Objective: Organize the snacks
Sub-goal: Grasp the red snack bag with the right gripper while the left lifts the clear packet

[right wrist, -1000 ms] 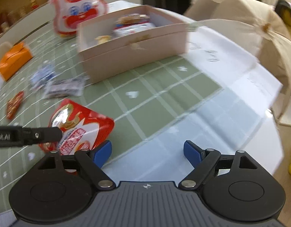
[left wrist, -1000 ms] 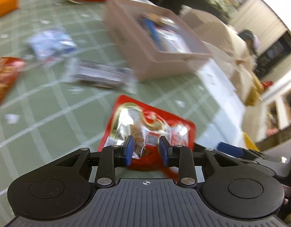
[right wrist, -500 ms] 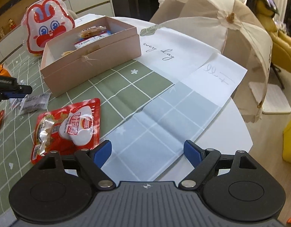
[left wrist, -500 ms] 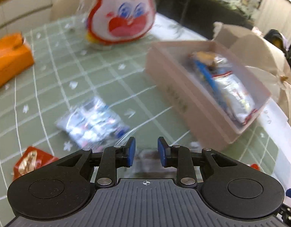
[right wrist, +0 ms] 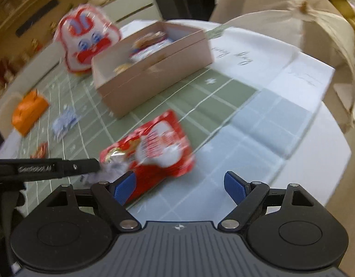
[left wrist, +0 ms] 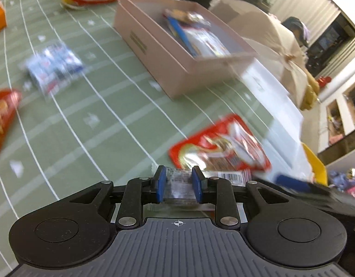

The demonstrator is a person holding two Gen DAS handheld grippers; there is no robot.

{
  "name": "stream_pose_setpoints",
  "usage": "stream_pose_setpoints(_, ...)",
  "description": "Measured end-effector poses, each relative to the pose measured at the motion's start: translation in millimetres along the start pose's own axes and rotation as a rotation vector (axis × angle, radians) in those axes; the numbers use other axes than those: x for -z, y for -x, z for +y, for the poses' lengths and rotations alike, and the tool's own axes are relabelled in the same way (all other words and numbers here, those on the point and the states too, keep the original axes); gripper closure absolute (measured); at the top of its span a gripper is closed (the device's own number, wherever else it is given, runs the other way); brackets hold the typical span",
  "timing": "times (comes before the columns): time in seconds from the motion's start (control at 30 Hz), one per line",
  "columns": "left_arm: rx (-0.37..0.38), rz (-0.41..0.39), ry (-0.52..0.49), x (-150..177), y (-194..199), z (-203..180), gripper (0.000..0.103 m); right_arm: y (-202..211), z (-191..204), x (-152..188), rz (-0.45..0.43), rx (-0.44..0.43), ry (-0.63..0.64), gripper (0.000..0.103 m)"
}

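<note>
The open pink box (left wrist: 177,53) lies ahead of your left hand-held gripper (left wrist: 178,184) to collect snacks, and the red packet (left wrist: 221,147) waits just ahead-right. That gripper is clenched on a small clear-wrapped snack (left wrist: 178,183), presumably box-bound; your right hand-held gripper (right wrist: 179,185) hangs released, empty.

Little can be read, as both views are blurred. In the right wrist view, pale raised lettering runs along the black arm of the left gripper (right wrist: 97,165) at the left edge; it looks like a maker's name, but the letters are too soft to spell out. On the far right of the tablecloth (right wrist: 281,69), a white panel bears handwritten script, tilted and smeared, not legible. The red snack packet (right wrist: 159,147) near the middle carries white print that cannot be made out. A barcode label (left wrist: 230,177) shows on the small clear packet (left wrist: 178,185), its digits unreadable.
</note>
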State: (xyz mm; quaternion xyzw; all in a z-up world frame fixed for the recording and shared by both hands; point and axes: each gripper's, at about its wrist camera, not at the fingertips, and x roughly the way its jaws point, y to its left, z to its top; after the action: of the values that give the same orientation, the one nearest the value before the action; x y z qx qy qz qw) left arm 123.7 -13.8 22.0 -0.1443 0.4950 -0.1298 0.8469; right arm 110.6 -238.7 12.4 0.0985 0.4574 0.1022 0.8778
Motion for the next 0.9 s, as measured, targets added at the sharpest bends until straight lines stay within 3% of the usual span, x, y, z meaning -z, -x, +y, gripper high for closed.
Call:
stream_pose_setpoints(0.17, 0.038, 0.018, -0.039, 14.6, -3.2, -18.5, 0.075, -18.2, -9.0, -19.3, -0.029, 0.190, 0.079, 0.019)
stream_pose_setpoints(0.23, 0.030, 0.019, -0.080, 18.6, -3.4, -28.5, 0.075, -20.1, -16.2, -27.1, -0.024, 0.204, 0.065, 0.019)
stream_pose_setpoints(0.43, -0.016, 0.008, -0.231, 24.1, 1.5, -45.2, 0.075, 1.1, -21.6, -34.6, -0.038, 0.127, -0.017, 0.019)
stream_pose_setpoints(0.6, -0.033, -0.003, -0.193, 12.8, -1.7, -39.6, 0.075, -5.1, -9.7, -34.7, 0.029, 0.004, -0.073, 0.019)
stream_pose_setpoints(0.77, -0.030, 0.029, -0.207, 4.8, -11.3, -42.9, 0.075, -16.4, 2.6, -41.7, 0.048, -0.001, -0.090, 0.019)
stream_pose_setpoints(0.9, -0.038, 0.035, -0.220, 8.5, -9.2, -45.5, 0.075, -35.9, 23.5, -53.9, 0.111, -0.015, -0.043, 0.019)
